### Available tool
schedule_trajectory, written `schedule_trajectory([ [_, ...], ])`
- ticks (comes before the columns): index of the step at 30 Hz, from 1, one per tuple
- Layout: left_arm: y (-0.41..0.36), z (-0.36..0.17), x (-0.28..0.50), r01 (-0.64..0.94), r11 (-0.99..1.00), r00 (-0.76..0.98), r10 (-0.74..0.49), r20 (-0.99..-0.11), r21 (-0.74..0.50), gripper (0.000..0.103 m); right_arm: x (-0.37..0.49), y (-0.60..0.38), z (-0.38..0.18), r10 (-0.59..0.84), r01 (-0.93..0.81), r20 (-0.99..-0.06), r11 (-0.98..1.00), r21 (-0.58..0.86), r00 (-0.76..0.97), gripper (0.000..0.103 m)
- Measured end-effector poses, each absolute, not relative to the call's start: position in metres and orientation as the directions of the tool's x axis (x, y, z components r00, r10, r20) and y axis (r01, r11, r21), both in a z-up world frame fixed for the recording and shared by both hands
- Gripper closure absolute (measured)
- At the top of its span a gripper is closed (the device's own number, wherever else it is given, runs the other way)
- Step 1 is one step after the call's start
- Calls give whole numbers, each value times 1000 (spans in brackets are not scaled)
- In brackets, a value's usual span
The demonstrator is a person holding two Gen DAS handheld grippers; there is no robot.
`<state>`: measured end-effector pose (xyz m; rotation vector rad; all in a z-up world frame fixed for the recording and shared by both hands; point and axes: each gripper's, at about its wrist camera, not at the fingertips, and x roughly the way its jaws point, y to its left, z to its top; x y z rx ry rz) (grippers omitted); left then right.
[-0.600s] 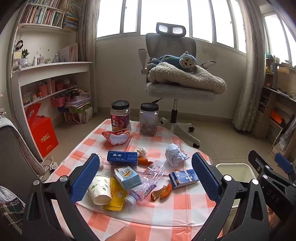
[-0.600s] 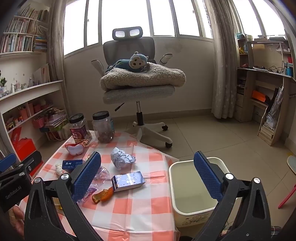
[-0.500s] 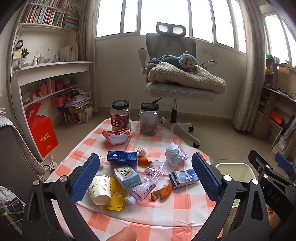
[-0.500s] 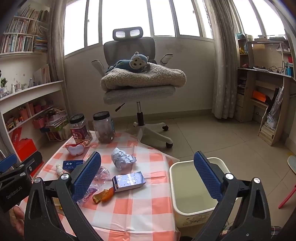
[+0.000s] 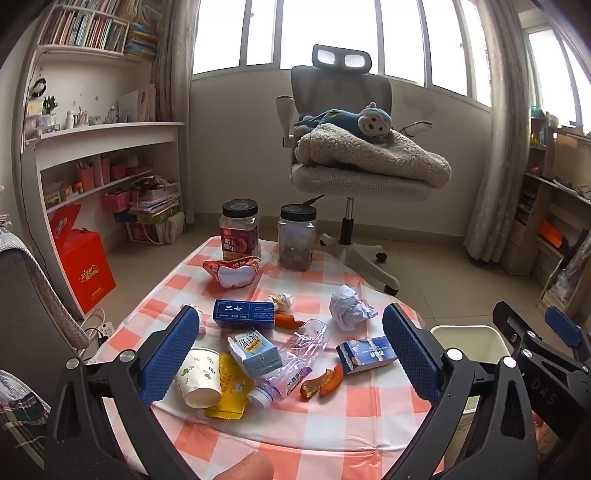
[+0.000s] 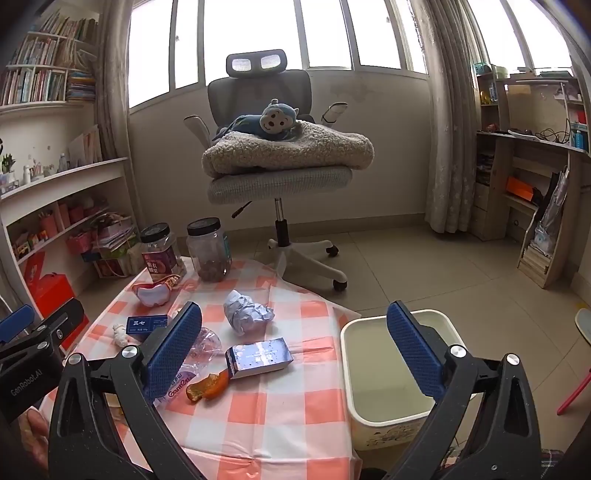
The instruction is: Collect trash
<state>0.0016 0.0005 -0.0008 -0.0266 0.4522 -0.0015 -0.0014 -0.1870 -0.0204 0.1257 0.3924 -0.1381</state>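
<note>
Bright windows [image 5: 332,33], grey office chair [image 5: 343,92], bookshelves [image 5: 85,33], tiled floor [image 6: 424,266]

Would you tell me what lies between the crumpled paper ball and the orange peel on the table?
In the right wrist view, a small blue box lies between the crumpled paper ball and the orange peel, touching the peel's end.

A lived-in home room, likely a study: bookshelves [image 5: 85,33] packed with books on the left wall, an office chair [image 5: 343,110] bearing a folded blanket [image 5: 373,157] and plush monkey [image 5: 369,123] under curtained windows, a cluttered desk shelf [image 6: 532,140] at right.
</note>
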Motion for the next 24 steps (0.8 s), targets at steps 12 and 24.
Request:
schedule_trajectory([
  [12,1,-5,5,-6,1000,898,-6,-440,-26,6,-1,-186,-25,-104,153,-395,984,95,913,7],
  [24,6,-13,2,-10,999,897,-5,-442,-32,6,0,-187,-27,-101,151,-399,984,97,911,7],
])
